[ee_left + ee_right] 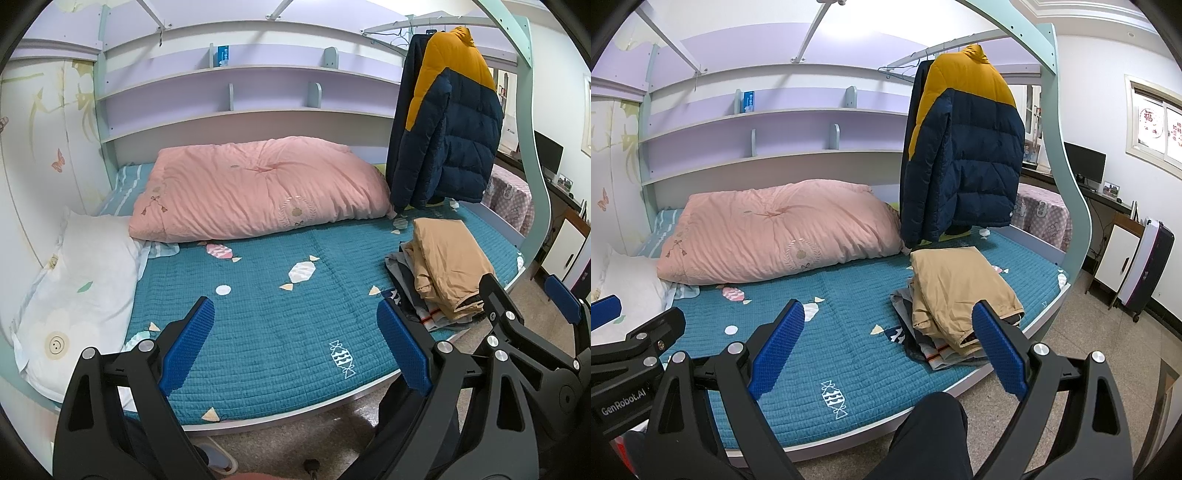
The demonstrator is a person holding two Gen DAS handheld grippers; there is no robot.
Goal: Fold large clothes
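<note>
Overhead, a navy and mustard puffer jacket (964,147) hangs from the rail at the bed's far right corner. Both the left hand-held gripper (295,347) and right hand-held gripper (890,347) hover wide open and empty above the teal quilted bed (849,354), near a stack of folded clothes (956,295).

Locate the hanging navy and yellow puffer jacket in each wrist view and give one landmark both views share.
Left wrist view: puffer jacket hangs upper right, above the bed's far right corner.
Right wrist view: puffer jacket hangs just right of centre, upper half.
Shared landmark: the folded tan garment on the clothes pile, directly below the jacket.
</note>
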